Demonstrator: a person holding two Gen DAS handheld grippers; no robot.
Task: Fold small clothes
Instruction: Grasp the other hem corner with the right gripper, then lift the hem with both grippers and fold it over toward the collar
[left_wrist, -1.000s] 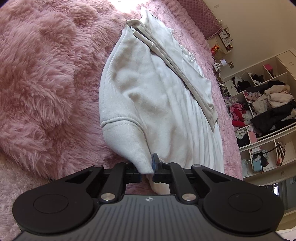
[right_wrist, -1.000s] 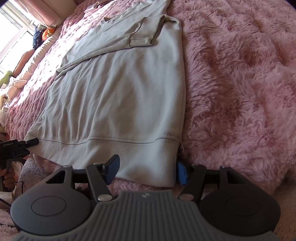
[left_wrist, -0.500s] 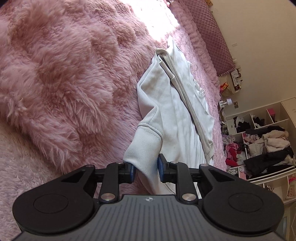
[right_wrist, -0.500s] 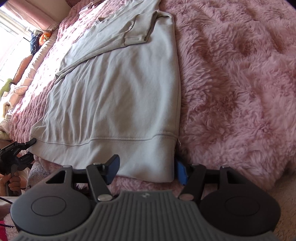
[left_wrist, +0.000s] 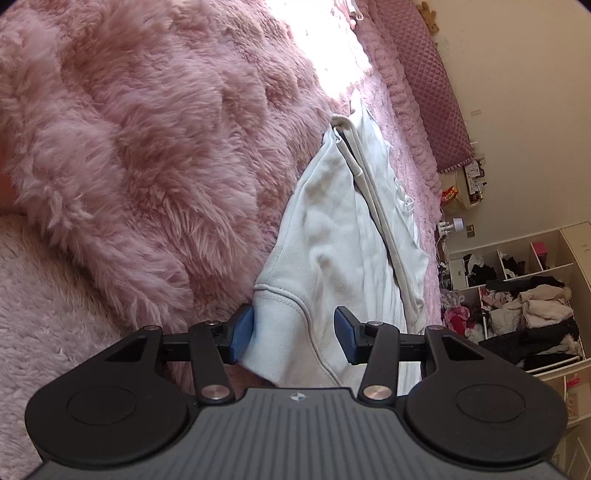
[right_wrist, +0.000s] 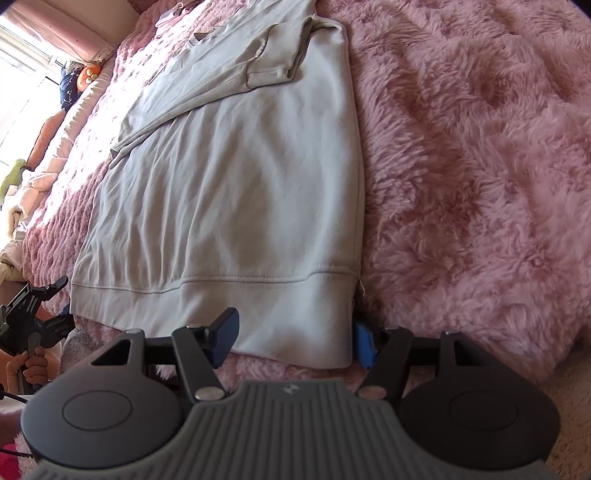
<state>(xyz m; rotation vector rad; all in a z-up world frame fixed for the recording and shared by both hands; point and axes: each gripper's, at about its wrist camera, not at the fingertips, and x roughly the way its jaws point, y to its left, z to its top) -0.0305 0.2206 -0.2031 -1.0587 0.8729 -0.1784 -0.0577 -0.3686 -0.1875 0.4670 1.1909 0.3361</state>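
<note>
Far left in the right wrist view, the left gripper (right_wrist: 55, 306) shows at the sweatshirt's hem corner, a person's hand (right_wrist: 27, 369) wrapped round its handle below; its jaws have just been opening, and in its own view they stand apart with the ribbed hem corner (left_wrist: 280, 325) lying loose between them; the left blue pad (left_wrist: 242, 334) sits right against the cloth edge, the right pad (left_wrist: 345, 339) clear of it, so that grip is released; the pale grey sweatshirt (right_wrist: 229, 206) lies spread flat on the bed, on a fluffy pink blanket (right_wrist: 480, 166), body smooth with a few long creases; one sleeve (right_wrist: 207, 77) is folded across the chest near the far end; the hem band (right_wrist: 221, 295) runs across the near edge; moving right, the right gripper (right_wrist: 291, 341) hovers low at the other hem corner, jaws wide, one pad over the hem, the other just past the side seam; the corner sits between them, and nothing is pinched; to the right, only pink fur rolls away; in the left wrist view, past the bed, open shelves (left_wrist: 517, 295) are stuffed with heaped clothes, and a quilted pink headboard (left_wrist: 436, 103) runs along the cream wall.
</note>
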